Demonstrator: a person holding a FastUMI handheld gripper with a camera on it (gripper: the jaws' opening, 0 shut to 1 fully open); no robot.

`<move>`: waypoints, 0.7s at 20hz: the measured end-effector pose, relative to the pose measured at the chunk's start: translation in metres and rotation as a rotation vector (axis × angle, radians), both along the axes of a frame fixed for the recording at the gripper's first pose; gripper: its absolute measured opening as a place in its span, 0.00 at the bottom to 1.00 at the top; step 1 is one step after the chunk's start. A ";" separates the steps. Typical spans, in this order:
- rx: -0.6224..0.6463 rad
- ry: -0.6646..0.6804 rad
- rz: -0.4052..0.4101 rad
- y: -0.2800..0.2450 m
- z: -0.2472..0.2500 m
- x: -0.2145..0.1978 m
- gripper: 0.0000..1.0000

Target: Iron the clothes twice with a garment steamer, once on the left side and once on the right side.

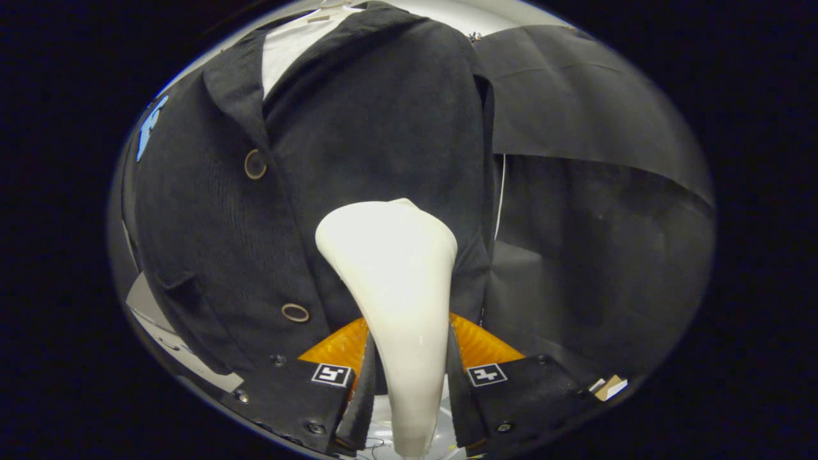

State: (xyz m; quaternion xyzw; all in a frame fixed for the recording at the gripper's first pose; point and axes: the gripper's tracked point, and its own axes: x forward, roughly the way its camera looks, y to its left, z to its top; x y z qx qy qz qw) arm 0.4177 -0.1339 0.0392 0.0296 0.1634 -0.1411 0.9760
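Against the jacket front: steamer in the grip

Between the fingers, the gripper [409, 377] is clamping the white plastic garment steamer [393, 287], pointing up at the hanging black knitted jacket [358, 147], beside its round buttons [255, 164]. Open room is lying right of the jacket's edge.

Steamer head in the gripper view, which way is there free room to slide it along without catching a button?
The steamer, clamped between the fingers, sits over the right front panel of the black jacket. Bare cloth runs upward from its head toward the shoulder, bordered by the lapel and the jacket's right edge. It is crowded toward the buttons along the front opening.
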 end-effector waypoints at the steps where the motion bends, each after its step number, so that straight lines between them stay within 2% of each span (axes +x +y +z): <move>1: -0.008 0.004 -0.003 0.000 0.001 0.000 0.53; 5: -0.040 0.030 -0.010 0.005 0.006 0.001 0.52; 14: 0.035 0.190 -0.048 -0.005 -0.005 0.014 0.52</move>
